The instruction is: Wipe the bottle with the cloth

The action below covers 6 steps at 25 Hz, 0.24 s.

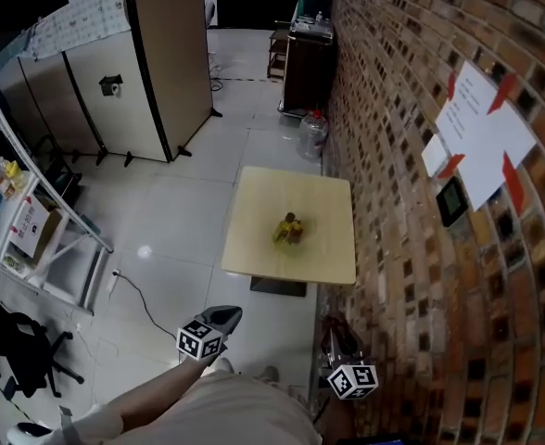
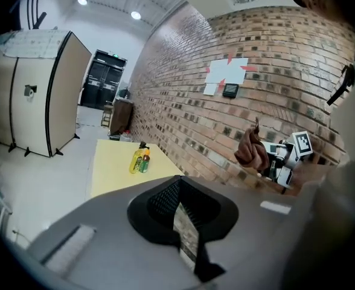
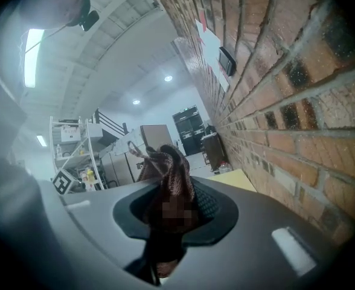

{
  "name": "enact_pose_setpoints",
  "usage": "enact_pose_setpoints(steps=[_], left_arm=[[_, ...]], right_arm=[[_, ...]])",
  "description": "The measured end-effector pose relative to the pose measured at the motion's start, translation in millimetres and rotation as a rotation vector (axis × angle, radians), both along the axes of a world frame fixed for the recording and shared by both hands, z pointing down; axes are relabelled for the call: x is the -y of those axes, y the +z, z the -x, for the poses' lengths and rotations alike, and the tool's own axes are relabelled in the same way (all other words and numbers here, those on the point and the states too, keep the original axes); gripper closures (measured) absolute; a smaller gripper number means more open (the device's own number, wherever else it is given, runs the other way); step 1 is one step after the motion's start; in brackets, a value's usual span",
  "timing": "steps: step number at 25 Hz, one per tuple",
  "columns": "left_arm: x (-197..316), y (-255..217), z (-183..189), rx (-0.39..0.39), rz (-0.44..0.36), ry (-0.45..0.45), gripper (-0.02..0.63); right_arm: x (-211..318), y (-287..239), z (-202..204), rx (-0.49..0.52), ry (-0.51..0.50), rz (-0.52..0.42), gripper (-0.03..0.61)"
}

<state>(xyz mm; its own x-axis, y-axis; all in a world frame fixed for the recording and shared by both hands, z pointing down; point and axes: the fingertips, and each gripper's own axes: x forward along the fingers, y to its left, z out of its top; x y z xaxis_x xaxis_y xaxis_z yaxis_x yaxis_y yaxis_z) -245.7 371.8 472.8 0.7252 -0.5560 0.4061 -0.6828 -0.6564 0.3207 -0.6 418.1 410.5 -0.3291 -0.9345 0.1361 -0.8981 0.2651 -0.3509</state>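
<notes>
Two small bottles stand together on the pale yellow table (image 1: 254, 202), far ahead of both grippers: a yellow bottle (image 2: 136, 160) and a green bottle (image 2: 145, 162); in the head view the bottles (image 1: 289, 230) sit mid-table. My left gripper (image 2: 179, 209) is shut with nothing between its jaws, and it shows low in the head view (image 1: 224, 318). My right gripper (image 3: 165, 222) is shut on a bunched brown cloth (image 3: 167, 174). That cloth (image 2: 251, 150) also hangs from the right gripper (image 1: 335, 339) beside the brick wall.
A brick wall (image 1: 421, 248) with taped papers (image 1: 481, 128) runs along the right. Folding partitions (image 1: 152, 63) and a shelf rack (image 1: 22, 221) stand at the left. A dark cabinet (image 1: 307, 63) and a water jug (image 1: 312, 133) sit beyond the table.
</notes>
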Motion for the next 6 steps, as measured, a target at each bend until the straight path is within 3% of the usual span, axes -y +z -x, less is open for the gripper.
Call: enact_pose_setpoints(steps=[6], left_arm=[[2, 15, 32, 0.015, 0.049, -0.025, 0.595]], right_arm=[[-8, 10, 12, 0.037, -0.003, 0.052, 0.497]])
